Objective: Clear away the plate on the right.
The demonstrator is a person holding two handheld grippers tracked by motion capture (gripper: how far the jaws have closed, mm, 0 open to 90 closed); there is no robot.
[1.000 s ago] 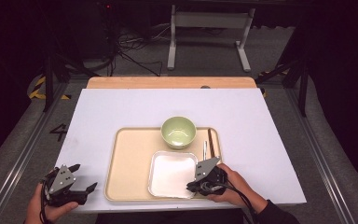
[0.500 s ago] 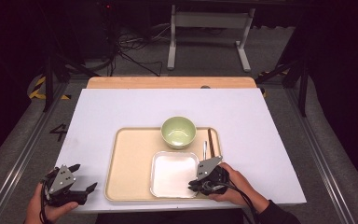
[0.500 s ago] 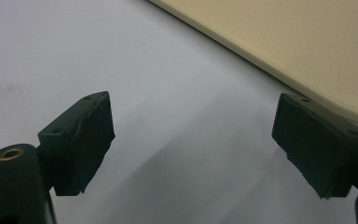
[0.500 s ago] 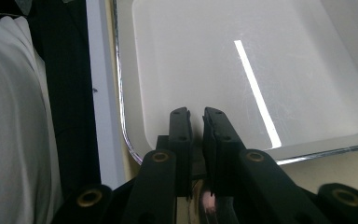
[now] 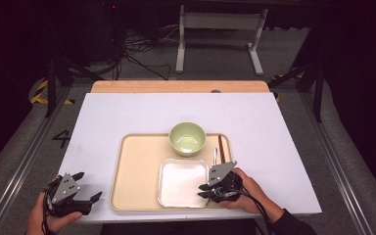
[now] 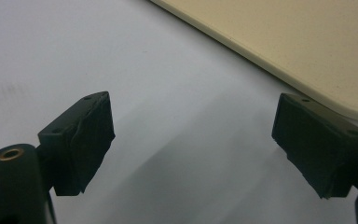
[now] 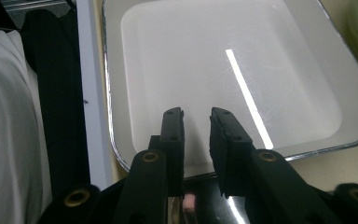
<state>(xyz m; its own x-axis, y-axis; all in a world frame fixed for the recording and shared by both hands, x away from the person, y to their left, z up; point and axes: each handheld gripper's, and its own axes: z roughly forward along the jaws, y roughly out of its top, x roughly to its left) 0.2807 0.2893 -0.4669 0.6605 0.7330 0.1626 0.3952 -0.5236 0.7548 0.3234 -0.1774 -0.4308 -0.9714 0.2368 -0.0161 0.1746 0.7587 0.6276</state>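
Since the right gripper (image 7: 196,122) has just been opening over the near rim of the white plate (image 5: 183,182), low centre on the tray (image 5: 137,169), draw it straight back. Left gripper (image 5: 73,195), lower left, stands released.

High view: fixed overhead from the near side, facing forward and down, far enough to take in the whole table (image 5: 142,110). Left gripper view: low, close to the tabletop, catching the tray (image 6: 279,42) edge. Right gripper view: close over the white dish (image 7: 223,79). High view also shows tray and dish.
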